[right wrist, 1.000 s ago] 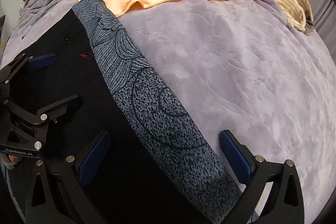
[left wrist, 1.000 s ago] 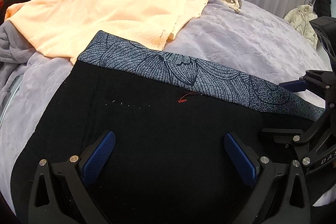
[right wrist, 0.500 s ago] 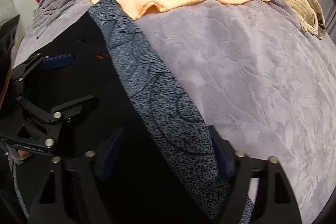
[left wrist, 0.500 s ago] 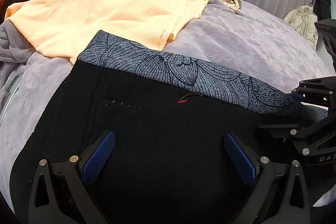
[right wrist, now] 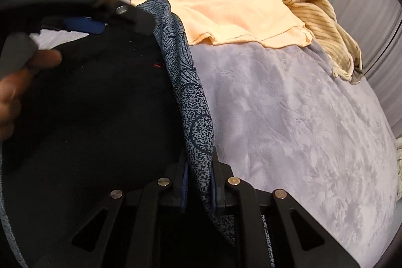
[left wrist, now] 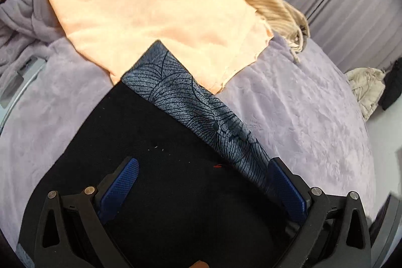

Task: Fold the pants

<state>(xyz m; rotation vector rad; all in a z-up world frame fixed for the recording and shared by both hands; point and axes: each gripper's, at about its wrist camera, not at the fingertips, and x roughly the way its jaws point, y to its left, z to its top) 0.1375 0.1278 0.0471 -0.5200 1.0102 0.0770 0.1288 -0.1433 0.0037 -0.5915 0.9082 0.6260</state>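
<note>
Black pants (left wrist: 155, 155) with a grey-blue patterned waistband (left wrist: 191, 102) lie on a lilac bedspread (left wrist: 301, 112). My left gripper (left wrist: 203, 187) is open, its blue pads spread over the black cloth just below the waistband. In the right wrist view my right gripper (right wrist: 199, 182) is shut on the waistband (right wrist: 193, 102), pinching the patterned band between its pads. The black cloth (right wrist: 88, 117) lies to its left. The left gripper's blue finger (right wrist: 83, 25) and a hand show blurred at the upper left.
A peach towel (left wrist: 150, 9) lies beyond the waistband, overlapping its far end. A striped beige garment (left wrist: 271, 1) sits behind it near the grey curtains. A grey blanket (left wrist: 22, 24) is bunched at the left. Pale clothes (left wrist: 364, 89) lie at the far right.
My right gripper has closed on the waistband; it was open over it before. My left gripper has shifted left and turned, so the waistband now runs diagonally in its view.
</note>
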